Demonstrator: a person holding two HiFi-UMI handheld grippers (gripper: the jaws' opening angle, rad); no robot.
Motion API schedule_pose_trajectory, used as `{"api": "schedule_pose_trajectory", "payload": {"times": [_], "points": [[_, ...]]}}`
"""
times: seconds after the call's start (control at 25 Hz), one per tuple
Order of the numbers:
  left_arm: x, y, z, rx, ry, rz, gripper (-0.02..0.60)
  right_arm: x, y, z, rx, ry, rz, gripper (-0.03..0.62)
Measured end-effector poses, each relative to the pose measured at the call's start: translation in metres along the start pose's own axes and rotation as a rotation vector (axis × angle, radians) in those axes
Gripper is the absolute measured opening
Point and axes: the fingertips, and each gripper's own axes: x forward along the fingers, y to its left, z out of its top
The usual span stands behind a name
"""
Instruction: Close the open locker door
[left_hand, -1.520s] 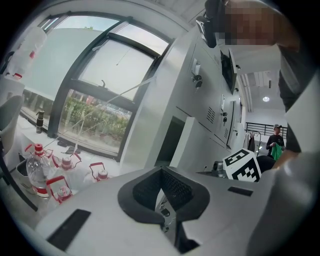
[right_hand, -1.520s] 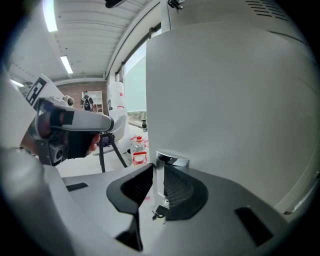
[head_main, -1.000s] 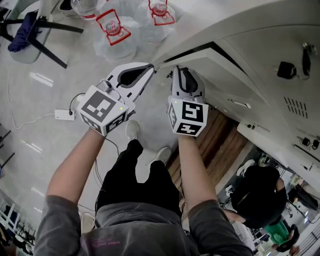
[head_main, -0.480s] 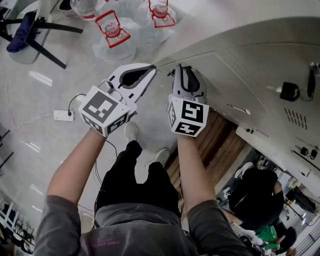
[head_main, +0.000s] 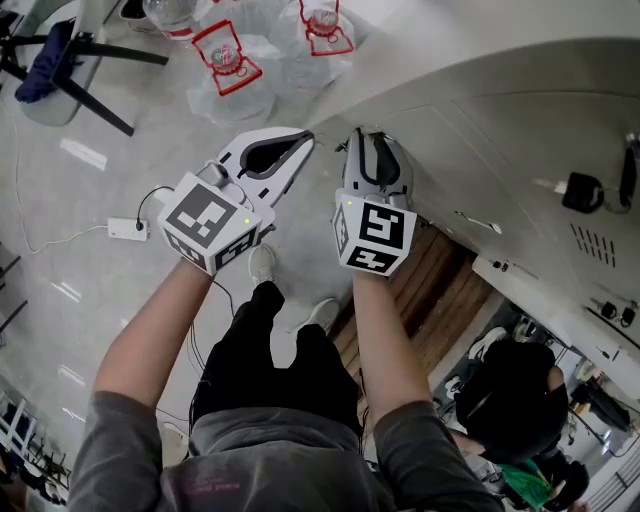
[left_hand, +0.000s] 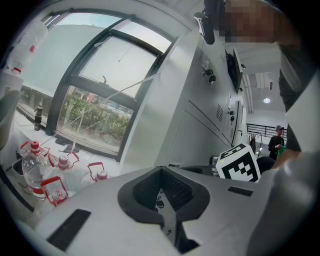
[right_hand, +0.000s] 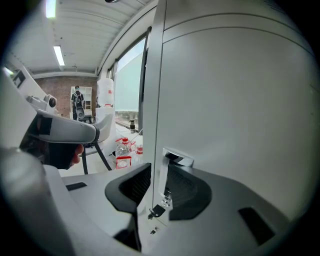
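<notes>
The pale grey locker door (head_main: 440, 150) lies about flush with the locker bank, with no dark gap along its edge. In the right gripper view the door (right_hand: 235, 100) fills the right side. Its chrome handle (right_hand: 176, 158) and a small hanging key (right_hand: 156, 210) sit between my jaws. My right gripper (head_main: 362, 140) (right_hand: 152, 185) straddles that edge. Its jaws are opening, and the left pad stands clear of the door. My left gripper (head_main: 303, 138) (left_hand: 161, 170) hovers just left of the door corner, shut on nothing.
Several water bottles (head_main: 228, 60) with red handles stand on the floor ahead. A chair base (head_main: 90, 50) is at the far left, and a white adapter (head_main: 130, 229) with a cable lies nearby. More locker doors with keys (head_main: 580, 190) extend right. A person (head_main: 510, 390) stands at the lower right.
The dark gap along the door's edge has gone as the door swung flush. My right gripper's jaws have parted a little. The left gripper has barely moved.
</notes>
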Motion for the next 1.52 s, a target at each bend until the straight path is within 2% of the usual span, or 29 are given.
{"api": "schedule_pose_trajectory", "payload": {"times": [0.36, 0.84, 1.2, 1.32, 1.52], "points": [[-0.001, -0.002, -0.009, -0.011, 0.009, -0.002, 0.012, 0.000, 0.006, 0.000, -0.016, -0.010, 0.004, 0.144], [-0.008, -0.011, -0.023, -0.021, 0.032, -0.003, 0.014, -0.008, 0.007, -0.008, -0.008, -0.004, 0.009, 0.149], [-0.010, -0.030, -0.012, -0.001, 0.026, -0.011, 0.012, -0.030, 0.009, 0.001, -0.005, -0.029, 0.047, 0.149], [-0.012, -0.040, -0.007, 0.011, 0.024, -0.013, 0.013, -0.043, 0.009, 0.007, -0.004, -0.045, 0.064, 0.143], [-0.022, -0.063, 0.006, 0.028, 0.009, -0.005, 0.013, -0.080, 0.008, 0.024, -0.010, -0.088, 0.103, 0.094]]}}
